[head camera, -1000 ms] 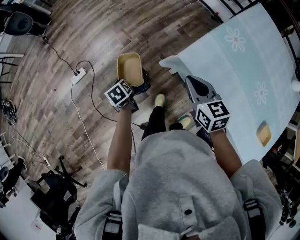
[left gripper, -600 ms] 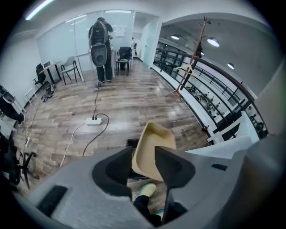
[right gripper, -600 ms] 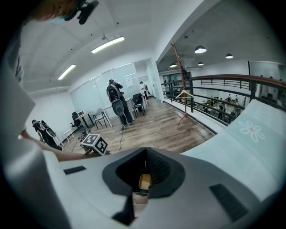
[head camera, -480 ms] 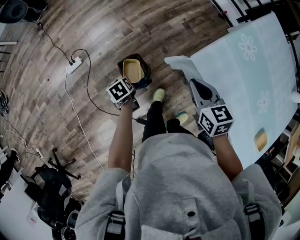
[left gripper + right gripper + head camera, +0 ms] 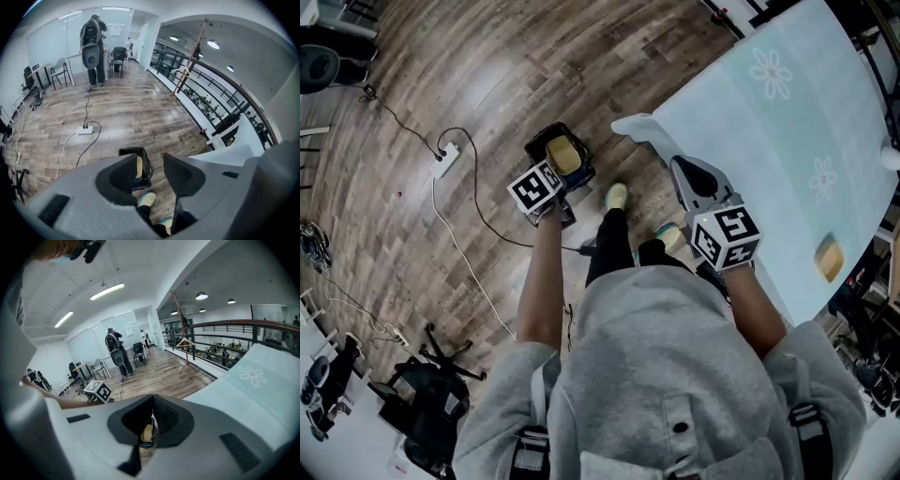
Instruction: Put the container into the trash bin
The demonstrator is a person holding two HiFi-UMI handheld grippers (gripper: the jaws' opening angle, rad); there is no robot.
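Down on the wood floor, a tan container (image 5: 565,155) lies inside the black trash bin (image 5: 534,147). Left gripper (image 5: 150,163) hangs just beside it, jaws apart, empty. Right gripper (image 5: 152,417), jaws together, empty. Black-and-white square markers — no readable words — cover each cube (image 5: 534,187).

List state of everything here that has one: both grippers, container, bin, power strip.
left gripper: open, nothing between its fingers, above the trash bin
right gripper: shut, holding nothing
container: inside the trash bin, open side up
trash bin: upright on the floor, no lid
power strip: on the floor, cables plugged in
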